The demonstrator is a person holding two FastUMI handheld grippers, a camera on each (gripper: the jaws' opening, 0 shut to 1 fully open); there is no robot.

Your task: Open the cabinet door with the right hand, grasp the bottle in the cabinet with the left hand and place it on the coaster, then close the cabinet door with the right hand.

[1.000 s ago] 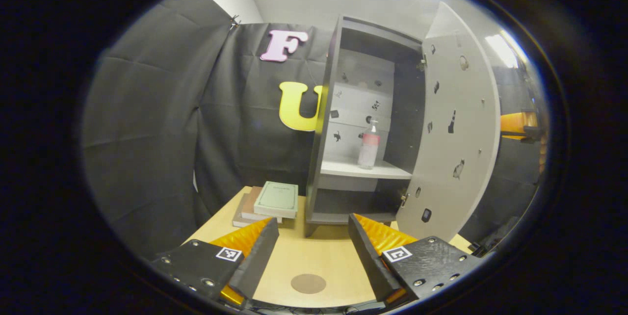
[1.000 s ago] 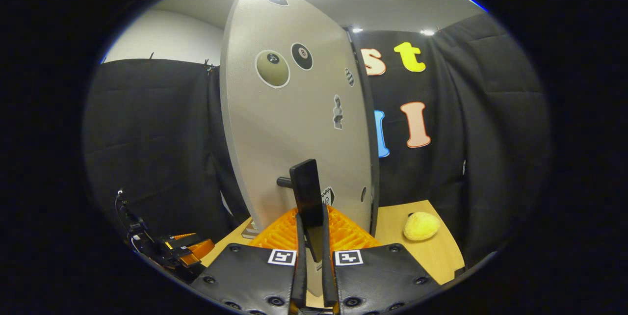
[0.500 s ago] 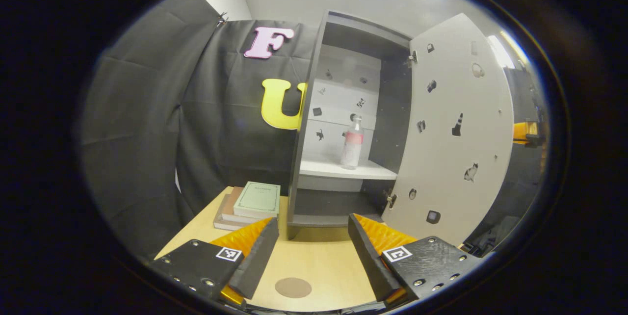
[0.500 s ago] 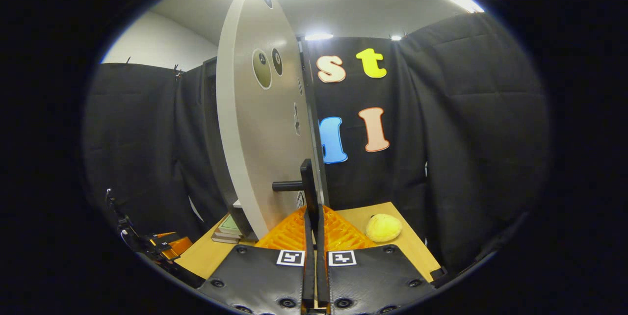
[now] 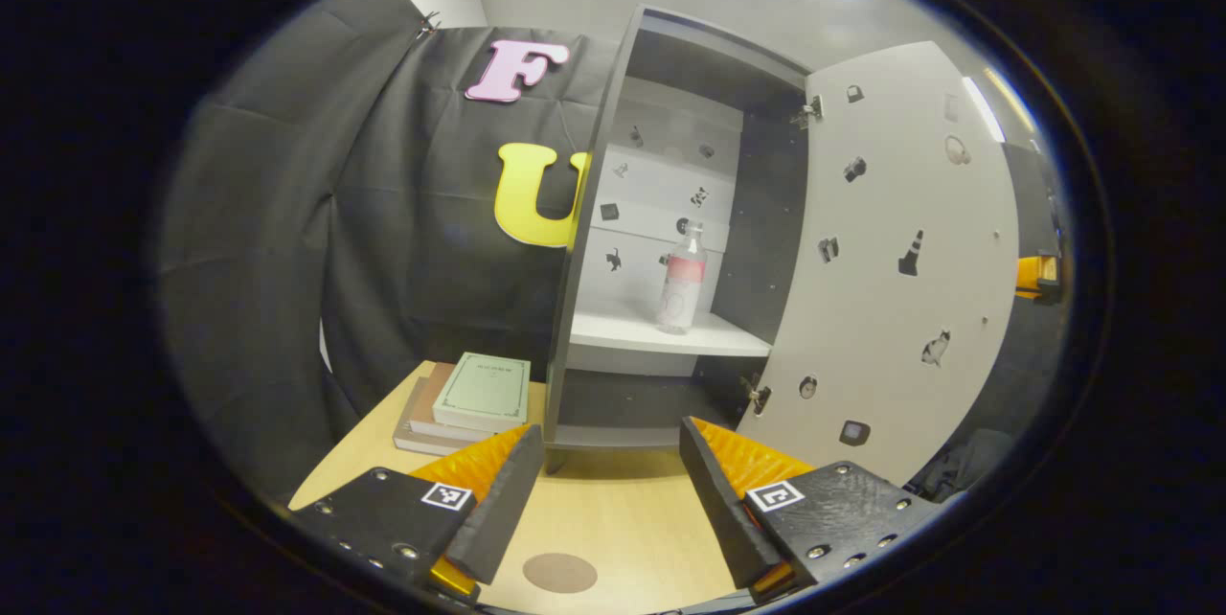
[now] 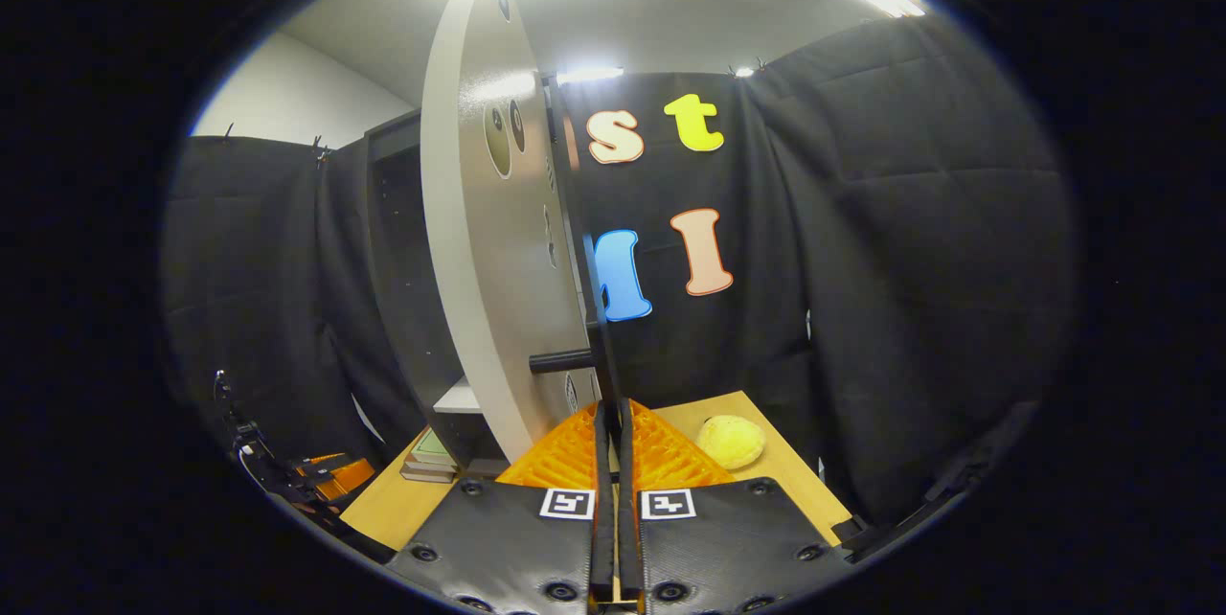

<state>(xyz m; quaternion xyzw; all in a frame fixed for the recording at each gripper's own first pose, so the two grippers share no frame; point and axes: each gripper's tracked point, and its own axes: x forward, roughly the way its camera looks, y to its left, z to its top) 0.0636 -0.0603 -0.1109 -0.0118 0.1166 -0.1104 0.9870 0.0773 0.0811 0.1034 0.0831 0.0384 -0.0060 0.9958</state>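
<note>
Door (image 5: 900, 251) stood swung wide, R gripper (image 6: 607, 423) clamped on its handle (image 6: 575, 361), prob. to hold the opening clear for the reach. L gripper (image 5: 603, 481) hung w/ fingers apart over the desk (image 5: 613, 510), lined up on the cabinet (image 5: 670, 213). Left gripper view gave the bottle (image 5: 681, 278) upright on the shelf (image 5: 661, 335), coaster (image 5: 559, 573) below near the desk edge. Right gripper view gave the door's outer face and a yellow lump (image 6: 730, 441) on the desk behind it.

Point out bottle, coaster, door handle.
bottle (image 5: 681, 282): left gripper view, on its label.
coaster (image 5: 559, 573): left gripper view, disc centre.
door handle (image 6: 561, 361): right gripper view, on its stem.
</note>
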